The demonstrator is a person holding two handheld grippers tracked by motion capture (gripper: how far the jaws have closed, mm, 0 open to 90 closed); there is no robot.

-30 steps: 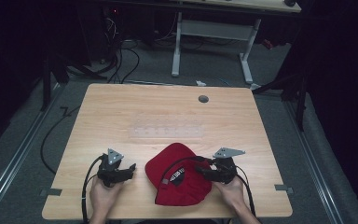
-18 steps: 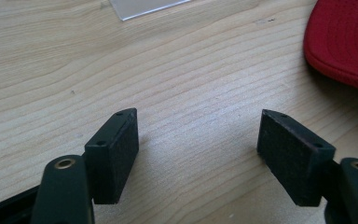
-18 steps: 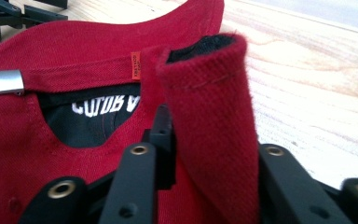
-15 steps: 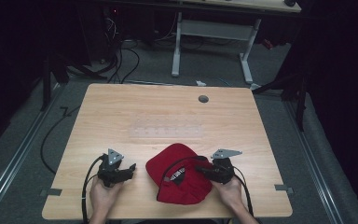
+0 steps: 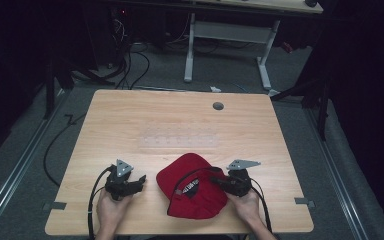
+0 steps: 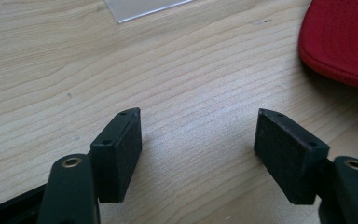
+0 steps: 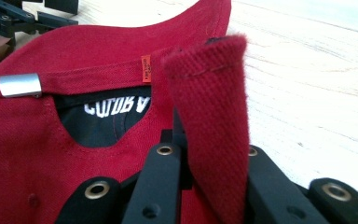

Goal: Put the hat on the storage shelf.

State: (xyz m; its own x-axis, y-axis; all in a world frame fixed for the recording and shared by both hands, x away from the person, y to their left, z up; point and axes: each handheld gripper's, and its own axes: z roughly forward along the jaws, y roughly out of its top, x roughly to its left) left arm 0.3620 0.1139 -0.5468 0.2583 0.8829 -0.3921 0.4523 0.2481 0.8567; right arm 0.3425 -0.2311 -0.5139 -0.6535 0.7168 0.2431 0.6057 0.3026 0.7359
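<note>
Wooden table point(image 5: 130, 120), dim room. Left gripper point(image 5: 141, 179) at 7 o'clock: jaws wide, nothing between, just easing narrower. Red cap point(image 5: 192, 192) at 6 o'clock. Right gripper point(image 5: 215, 181) at 5 o'clock: jaws just closed, pinching cap's edge.

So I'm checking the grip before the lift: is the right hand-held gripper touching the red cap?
Touching. In the right gripper view, the right hand-held gripper has just closed, pinching a fold of the red cap.
</note>
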